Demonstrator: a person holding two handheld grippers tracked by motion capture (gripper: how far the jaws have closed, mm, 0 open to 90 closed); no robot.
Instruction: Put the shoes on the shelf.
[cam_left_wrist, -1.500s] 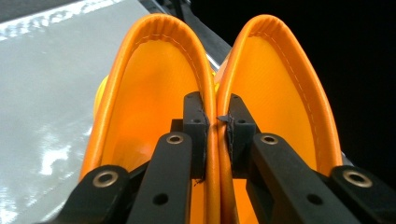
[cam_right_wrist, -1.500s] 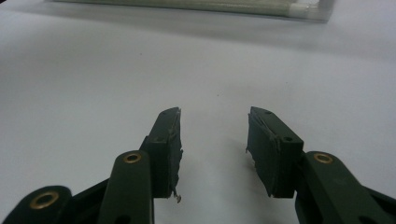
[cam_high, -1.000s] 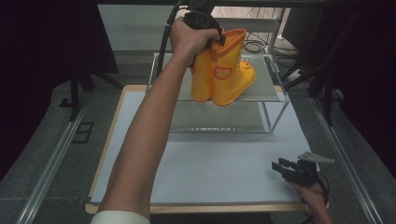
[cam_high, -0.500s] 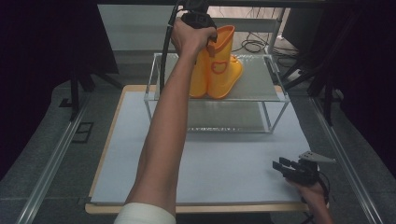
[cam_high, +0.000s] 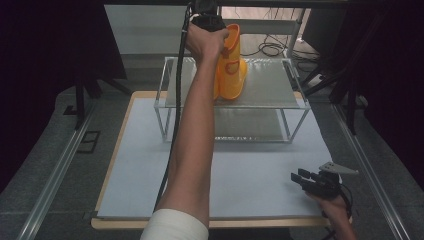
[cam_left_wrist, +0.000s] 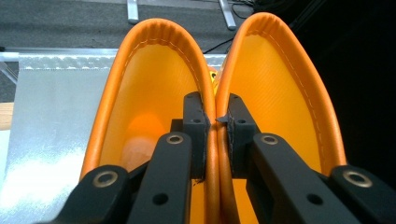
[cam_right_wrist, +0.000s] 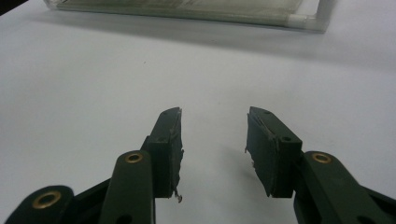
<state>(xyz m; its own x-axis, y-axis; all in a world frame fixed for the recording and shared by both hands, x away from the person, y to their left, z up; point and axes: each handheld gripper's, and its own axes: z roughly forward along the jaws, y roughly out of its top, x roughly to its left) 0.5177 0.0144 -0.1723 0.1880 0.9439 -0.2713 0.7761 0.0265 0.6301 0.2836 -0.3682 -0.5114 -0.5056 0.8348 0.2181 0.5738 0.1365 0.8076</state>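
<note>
A pair of orange rubber boots (cam_high: 231, 70) stands on the top shelf of a glass rack (cam_high: 270, 90). My left gripper (cam_left_wrist: 215, 116) is shut on the two touching inner rims of the boots (cam_left_wrist: 212, 88), one jaw inside each boot opening. In the high view the left gripper (cam_high: 210, 22) sits under the hand at the boot tops. My right gripper (cam_high: 300, 177) rests low at the mat's near right corner. In its own view the right gripper (cam_right_wrist: 212, 135) stands open over bare white mat with nothing between its jaws.
The two-level glass rack stands at the far middle of a white mat (cam_high: 140, 165) on a wooden-edged table. Its lower shelf (cam_high: 245, 122) is bare. Metal rails (cam_high: 55, 170) run along both sides. Cables (cam_high: 272, 47) lie on the floor beyond.
The left hand has carried the boots leftward and down onto the rack's top shelf, turning them so they look narrower. The right gripper has stayed put.
</note>
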